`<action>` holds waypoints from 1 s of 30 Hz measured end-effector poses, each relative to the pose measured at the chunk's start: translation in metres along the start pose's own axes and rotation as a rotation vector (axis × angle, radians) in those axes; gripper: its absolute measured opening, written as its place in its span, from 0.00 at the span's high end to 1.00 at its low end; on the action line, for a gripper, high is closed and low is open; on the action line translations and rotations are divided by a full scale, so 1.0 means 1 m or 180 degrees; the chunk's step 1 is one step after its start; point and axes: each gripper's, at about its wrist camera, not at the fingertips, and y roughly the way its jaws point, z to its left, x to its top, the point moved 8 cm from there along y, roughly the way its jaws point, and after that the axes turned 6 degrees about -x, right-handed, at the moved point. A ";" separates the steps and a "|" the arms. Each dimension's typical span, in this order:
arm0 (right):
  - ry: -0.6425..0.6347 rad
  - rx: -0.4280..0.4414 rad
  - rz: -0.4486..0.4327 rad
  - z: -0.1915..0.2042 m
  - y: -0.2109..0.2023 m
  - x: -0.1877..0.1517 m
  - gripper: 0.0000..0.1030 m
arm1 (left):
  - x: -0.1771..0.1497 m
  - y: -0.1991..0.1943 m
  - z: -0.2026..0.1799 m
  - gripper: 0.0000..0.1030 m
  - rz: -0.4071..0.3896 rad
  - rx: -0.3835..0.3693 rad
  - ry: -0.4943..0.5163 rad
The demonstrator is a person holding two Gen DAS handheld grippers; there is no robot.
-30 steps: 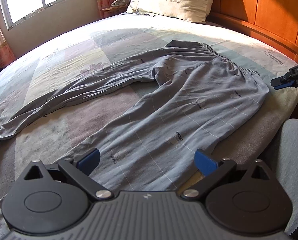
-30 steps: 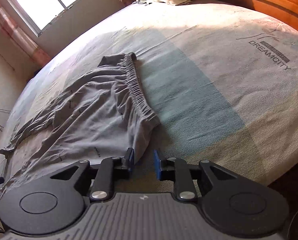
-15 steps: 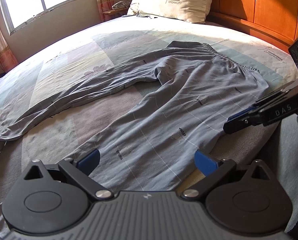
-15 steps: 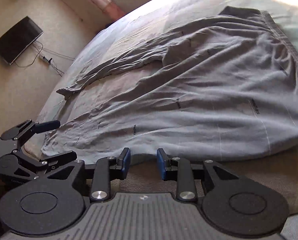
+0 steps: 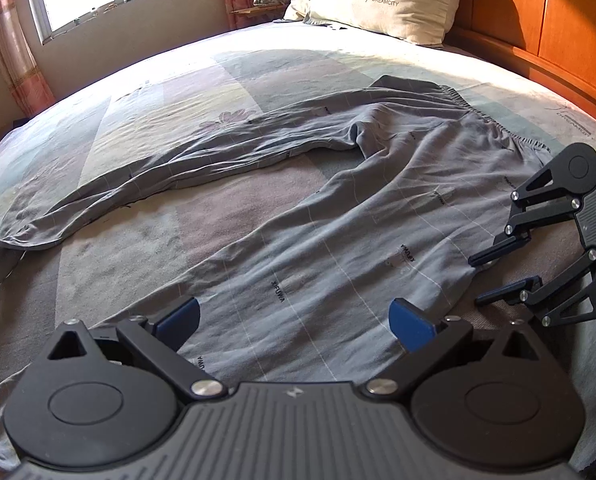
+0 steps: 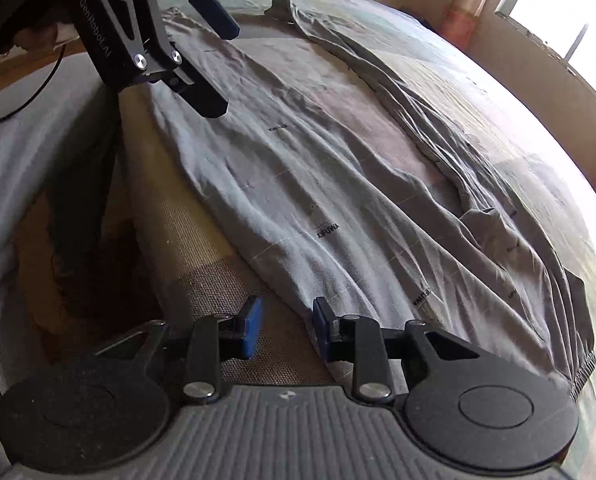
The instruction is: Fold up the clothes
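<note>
Now grey trousers (image 5: pixel 337 216) lie flat on bed (image 5: pixel 146 128), legs splayed apart, waistband toward headboard. Left tongs (image 5: pixel 294 322) released wide, empty, over near leg. Right tongs (image 6: pixel 285 326) parted, empty, at near side edge of trousers, not pinching cloth. Best approach, likely: each tongs bites only near leg's edge, pinches both layers, lifts together, carries it over onto far leg, seams aligned.

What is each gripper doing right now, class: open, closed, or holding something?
Left gripper: jaws wide open, holding nothing, over the grey trousers.
Right gripper: jaws partly open, holding nothing, at the trousers' near edge.
</note>
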 end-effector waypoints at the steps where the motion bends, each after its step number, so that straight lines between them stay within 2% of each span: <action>1: -0.0032 0.0038 -0.0012 -0.001 0.001 0.001 0.68 | 0.000 0.000 0.001 0.02 -0.0001 -0.0007 -0.0008; 6: -0.0112 0.0167 -0.0048 -0.013 0.008 0.002 0.69 | 0.002 0.002 0.003 0.02 0.0010 -0.0032 -0.0036; 9: -0.0058 0.0272 0.0014 -0.014 0.007 0.002 0.95 | 0.002 0.003 0.002 0.02 0.0024 -0.0048 -0.0021; 12: 0.0012 0.0542 0.0192 -0.011 -0.004 -0.003 0.96 | 0.002 0.004 0.002 0.02 0.0042 -0.0129 0.0000; 14: 0.0167 0.0612 0.0315 -0.017 -0.008 -0.007 0.90 | 0.004 0.008 0.003 0.02 0.0059 -0.0117 0.0020; 16: 0.0282 0.0524 0.0238 -0.025 -0.018 -0.003 0.84 | 0.006 0.016 0.004 0.02 0.0075 -0.0098 0.0045; 17: 0.0372 0.0449 0.0184 -0.030 -0.021 -0.001 0.82 | 0.004 0.022 0.004 0.02 0.0117 -0.0064 0.0048; 19: 0.0621 0.0245 0.0081 -0.044 -0.024 0.003 0.70 | 0.001 0.034 0.005 0.02 0.0205 0.0005 0.0059; 20: 0.0731 0.0103 0.0079 -0.050 -0.022 0.001 0.68 | -0.003 0.039 0.005 0.02 0.0272 0.0057 0.0096; 22: 0.0995 -0.0119 0.0223 -0.060 -0.010 -0.016 0.66 | -0.013 0.049 0.005 0.02 0.0410 0.0155 0.0169; 24: 0.1359 -0.0166 0.0359 -0.068 -0.003 -0.040 0.64 | -0.028 0.056 0.007 0.01 0.0597 0.0169 0.0219; 25: 0.1546 -0.0171 0.0386 -0.071 -0.005 -0.050 0.59 | -0.032 0.052 0.012 0.01 0.0610 0.0120 0.0125; 27: 0.1737 -0.0312 0.0519 -0.077 -0.016 -0.070 0.54 | -0.037 0.047 0.022 0.00 0.0682 0.0088 -0.0024; 29: 0.1795 -0.0535 0.0638 -0.080 -0.028 -0.081 0.54 | -0.032 0.042 0.028 0.01 0.0693 0.0197 0.0001; 30: 0.1854 -0.0547 0.0576 -0.080 -0.034 -0.079 0.54 | -0.026 0.040 0.030 0.01 0.0659 0.0286 0.0069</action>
